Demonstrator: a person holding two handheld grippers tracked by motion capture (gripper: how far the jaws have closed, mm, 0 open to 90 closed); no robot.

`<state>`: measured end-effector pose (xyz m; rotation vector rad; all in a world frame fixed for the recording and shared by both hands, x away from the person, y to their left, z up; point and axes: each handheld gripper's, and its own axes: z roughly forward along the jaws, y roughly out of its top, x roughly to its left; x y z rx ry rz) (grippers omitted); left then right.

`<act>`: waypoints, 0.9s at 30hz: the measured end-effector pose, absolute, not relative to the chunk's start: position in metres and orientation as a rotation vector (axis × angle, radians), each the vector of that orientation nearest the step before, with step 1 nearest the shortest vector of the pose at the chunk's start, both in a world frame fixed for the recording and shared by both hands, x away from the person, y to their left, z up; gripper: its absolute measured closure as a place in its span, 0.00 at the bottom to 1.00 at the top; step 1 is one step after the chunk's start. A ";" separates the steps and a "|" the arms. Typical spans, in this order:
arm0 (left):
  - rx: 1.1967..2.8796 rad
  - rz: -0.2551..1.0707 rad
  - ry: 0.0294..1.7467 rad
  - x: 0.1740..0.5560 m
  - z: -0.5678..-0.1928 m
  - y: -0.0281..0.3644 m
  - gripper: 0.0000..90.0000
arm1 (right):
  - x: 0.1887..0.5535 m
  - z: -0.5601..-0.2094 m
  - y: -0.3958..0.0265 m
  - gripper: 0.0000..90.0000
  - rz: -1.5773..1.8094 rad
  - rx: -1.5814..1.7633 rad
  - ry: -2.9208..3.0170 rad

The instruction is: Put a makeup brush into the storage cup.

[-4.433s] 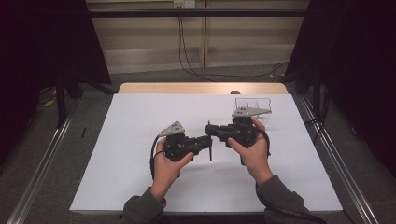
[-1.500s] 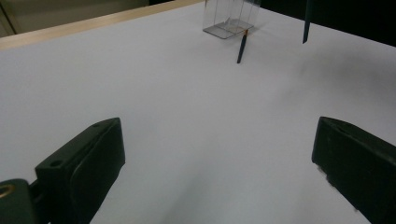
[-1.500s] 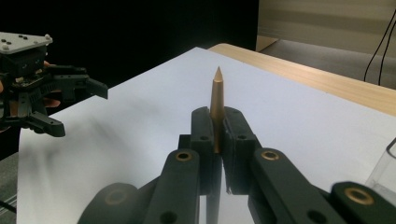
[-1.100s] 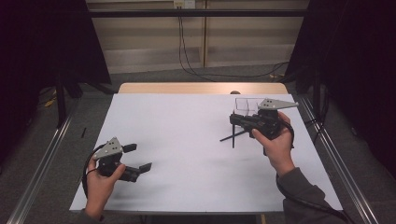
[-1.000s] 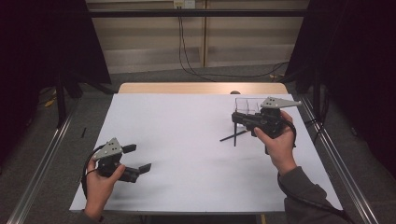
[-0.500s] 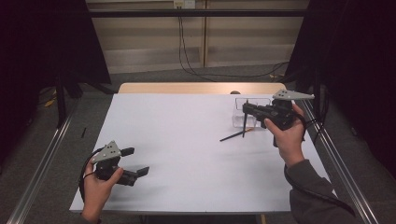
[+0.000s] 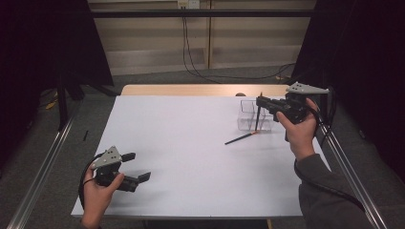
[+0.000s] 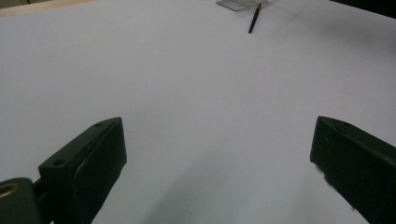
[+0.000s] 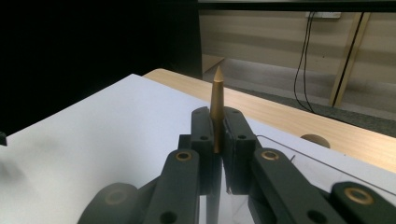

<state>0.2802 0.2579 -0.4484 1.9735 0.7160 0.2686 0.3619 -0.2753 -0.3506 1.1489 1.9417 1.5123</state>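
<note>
Pencil (image 9: pixel 216 100) upright in clamped right gripper (image 7: pixel 260 101) over clear box (image 7: pixel 249 116) (left gripper (image 7: pixel 136 167) agape, empty)

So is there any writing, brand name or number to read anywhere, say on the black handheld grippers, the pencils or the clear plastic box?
None can be read: the black right gripper, the black left gripper, the held wooden-tipped pencil and the clear plastic box show no legible marks.
</note>
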 end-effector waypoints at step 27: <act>1.987 0.264 0.707 0.279 -0.450 0.258 0.04 | 0.388 -0.342 -0.302 0.95 1.443 1.195 1.797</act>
